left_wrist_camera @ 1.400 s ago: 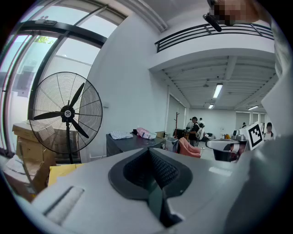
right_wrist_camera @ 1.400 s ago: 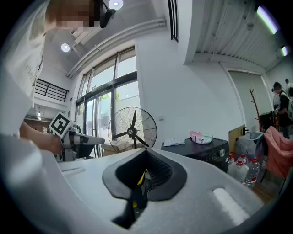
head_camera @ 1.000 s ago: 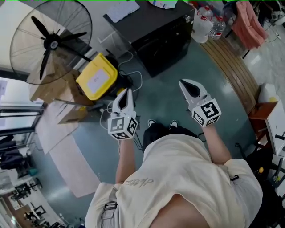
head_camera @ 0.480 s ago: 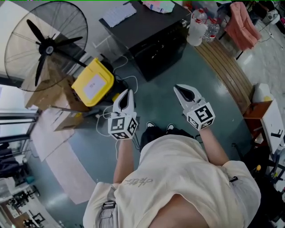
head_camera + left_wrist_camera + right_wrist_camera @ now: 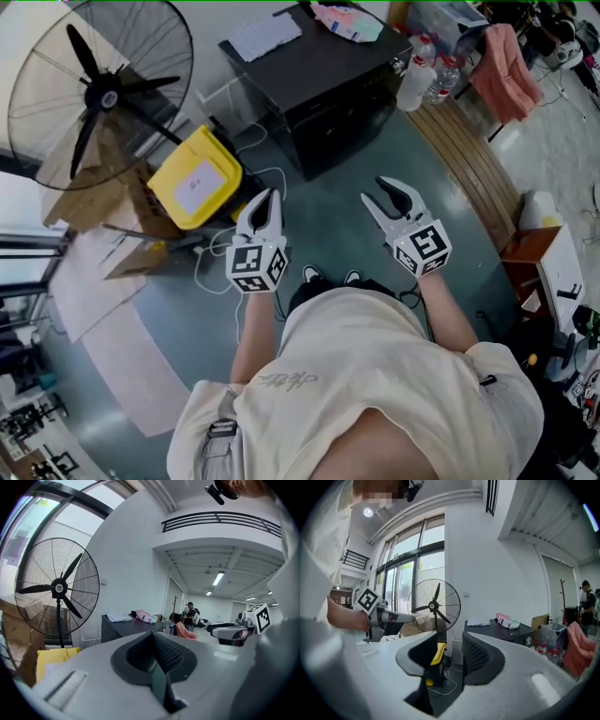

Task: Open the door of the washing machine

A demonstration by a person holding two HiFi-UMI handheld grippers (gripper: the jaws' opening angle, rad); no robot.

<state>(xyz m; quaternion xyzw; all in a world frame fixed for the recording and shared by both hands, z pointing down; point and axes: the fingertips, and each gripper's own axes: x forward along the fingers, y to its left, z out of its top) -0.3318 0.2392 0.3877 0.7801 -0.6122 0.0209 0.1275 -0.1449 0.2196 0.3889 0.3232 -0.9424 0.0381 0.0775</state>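
Held level over the floor, the left gripper (image 5: 267, 195) has its ribbed pads pressed together with nothing between them, as the left gripper view (image 5: 153, 637) shows. The right gripper (image 5: 375, 190), at centre right of the head view, has just been opening; its jaws stand wide and hold nothing, and through the gap in the right gripper view (image 5: 450, 641) only distant things appear. Each carries a cube with black-and-white square markers. Just below them are the person's shoes (image 5: 324, 277) on the green-grey floor (image 5: 347, 220). A white cable (image 5: 270, 176) loops on the floor left of centre, beside a yellow box (image 5: 197, 176) whose white label is too small to read, and cardboard boxes (image 5: 94, 192) lie beyond it. At upper centre stands a black cabinet (image 5: 328, 89), its top lying lengthwise across the frame and its dark front turned toward the person, with a round knob (image 5: 528, 641) at one corner; whether this is the washing machine, and where its door sits, I cannot tell. Only bare floor separates the grippers from that front. Papers (image 5: 262, 36) and a pink packet (image 5: 347, 21) lie on top. A large pedestal fan (image 5: 98, 89) fills the upper left; plastic bottles (image 5: 422, 73), slatted wooden boards (image 5: 478, 159) and a pink cloth (image 5: 506, 58) occupy the upper right.
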